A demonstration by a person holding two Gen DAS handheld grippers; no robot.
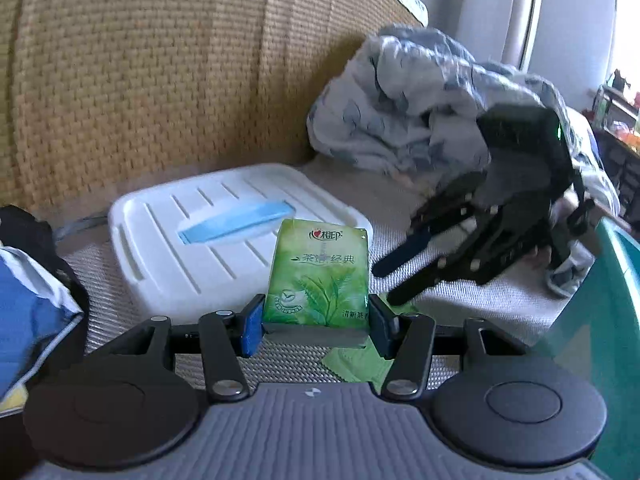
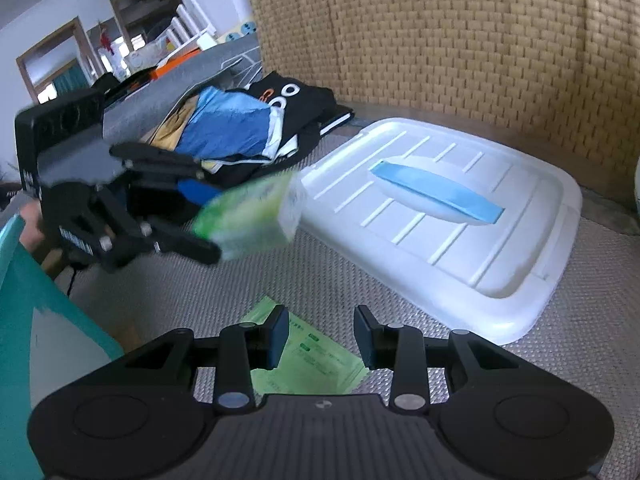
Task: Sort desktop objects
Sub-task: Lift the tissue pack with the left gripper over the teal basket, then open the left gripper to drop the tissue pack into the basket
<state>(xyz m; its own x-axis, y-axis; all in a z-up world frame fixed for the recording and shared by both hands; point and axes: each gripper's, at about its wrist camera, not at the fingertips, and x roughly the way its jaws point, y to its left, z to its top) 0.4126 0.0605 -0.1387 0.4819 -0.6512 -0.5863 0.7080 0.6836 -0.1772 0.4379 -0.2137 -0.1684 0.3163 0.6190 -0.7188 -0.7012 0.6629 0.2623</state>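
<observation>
A green tissue pack (image 1: 316, 276) stands upright between the blue pads of my left gripper (image 1: 316, 320), which is shut on its lower sides. In the right wrist view the same pack (image 2: 252, 216) is blurred and held above the mat by the left gripper (image 2: 204, 222). My right gripper (image 2: 322, 336) is open with nothing between its fingers. It hovers just over a flat green packet (image 2: 316, 364) lying on the woven mat. That packet (image 1: 356, 364) also shows under the left gripper. The right gripper (image 1: 394, 282) points in from the right.
A white plastic lid with a blue handle (image 2: 460, 216) lies on the mat beyond both grippers. A pile of blue and black clothes (image 2: 248, 124) sits to the left, a crumpled grey blanket (image 1: 412, 108) to the right. A woven backrest (image 1: 160, 80) rises behind. A teal edge (image 2: 24, 300) is near.
</observation>
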